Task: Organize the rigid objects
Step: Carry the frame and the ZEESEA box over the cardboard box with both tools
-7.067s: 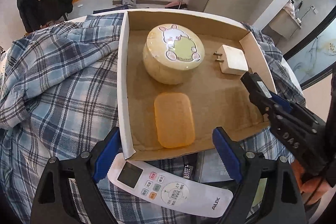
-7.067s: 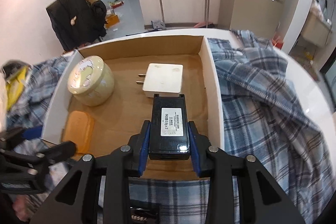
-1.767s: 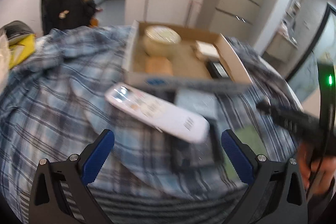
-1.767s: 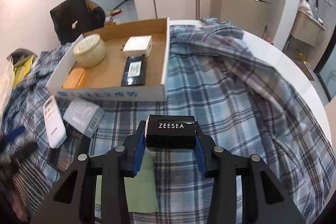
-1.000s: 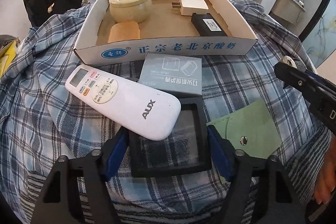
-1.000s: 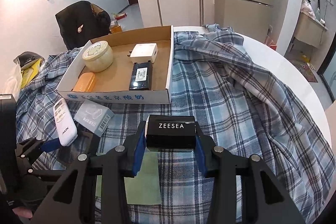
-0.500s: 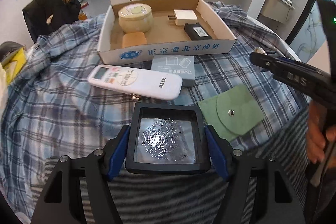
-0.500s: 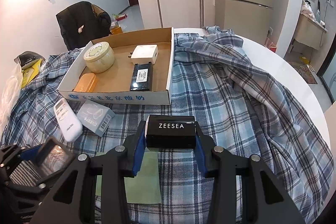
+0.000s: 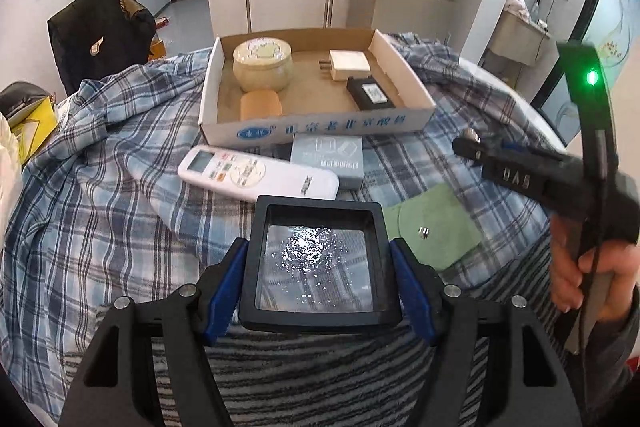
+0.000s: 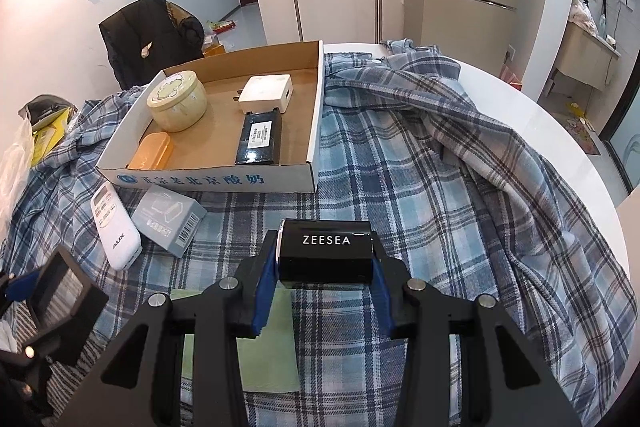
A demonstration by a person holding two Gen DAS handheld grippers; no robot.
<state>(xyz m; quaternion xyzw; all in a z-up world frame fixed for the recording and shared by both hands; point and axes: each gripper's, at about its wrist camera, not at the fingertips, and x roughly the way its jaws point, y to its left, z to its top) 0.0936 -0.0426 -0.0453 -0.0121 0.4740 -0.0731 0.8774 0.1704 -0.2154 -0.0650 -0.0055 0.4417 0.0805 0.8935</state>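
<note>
My left gripper [image 9: 320, 269] is shut on a black square frame box [image 9: 318, 259] with a shiny clear film, held above the plaid cloth. My right gripper [image 10: 325, 261] is shut on a black ZEESEA box [image 10: 326, 255], held above the cloth in front of the cardboard box [image 10: 208, 181]. The cardboard box [image 9: 320, 129] holds a cream round tin [image 9: 262, 65], an orange case [image 9: 261, 105], a white charger [image 9: 349, 64] and a black battery pack [image 9: 370, 93]. A white AUX remote [image 9: 256, 173] and a grey carton [image 9: 328, 157] lie in front of it.
A green felt pouch [image 9: 436, 223] lies on the plaid cloth [image 10: 440, 187] to the right of the frame box. The cloth covers a round white table [image 10: 568, 131]. A chair with a black jacket [image 9: 100, 31] stands behind on the left.
My left gripper closed on the black frame box, lifted it off the cloth from under the remote and drew it back. My right gripper has kept the ZEESEA box nearly still.
</note>
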